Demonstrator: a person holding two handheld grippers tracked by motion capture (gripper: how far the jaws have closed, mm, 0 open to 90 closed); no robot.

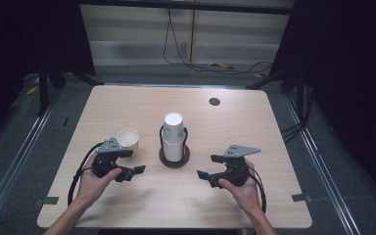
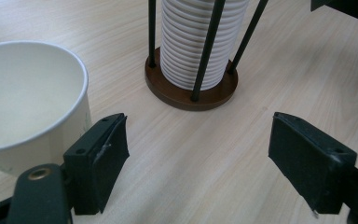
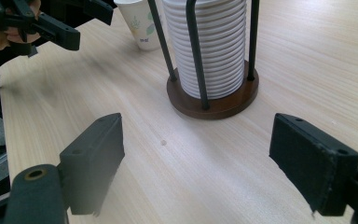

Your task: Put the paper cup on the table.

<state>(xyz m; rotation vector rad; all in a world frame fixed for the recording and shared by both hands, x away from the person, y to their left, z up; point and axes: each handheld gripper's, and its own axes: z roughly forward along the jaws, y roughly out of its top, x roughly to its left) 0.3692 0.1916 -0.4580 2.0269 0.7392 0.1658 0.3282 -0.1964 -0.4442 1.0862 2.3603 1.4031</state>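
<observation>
My left gripper hangs low over the tabletop in its near left part, jaws spread wide with nothing but bare wood between them, and the single paper cup stands upright just beyond it, toward the far edge. In the left gripper view that cup sits right against the outer side of my left-hand finger, mouth up and empty, outside the gap rather than in it; whether the pad truly touches the cup wall I cannot tell. Near the middle of the tabletop the stack of white cups stands inside the dark wire holder with its round brown base, between my two hands and apart from both. My right gripper hovers in the near right part, its jaws spread just as wide and holding nothing, pointed at the holder; in the right gripper view the stack rises beyond the open pads, with the single cup behind it to the left
</observation>
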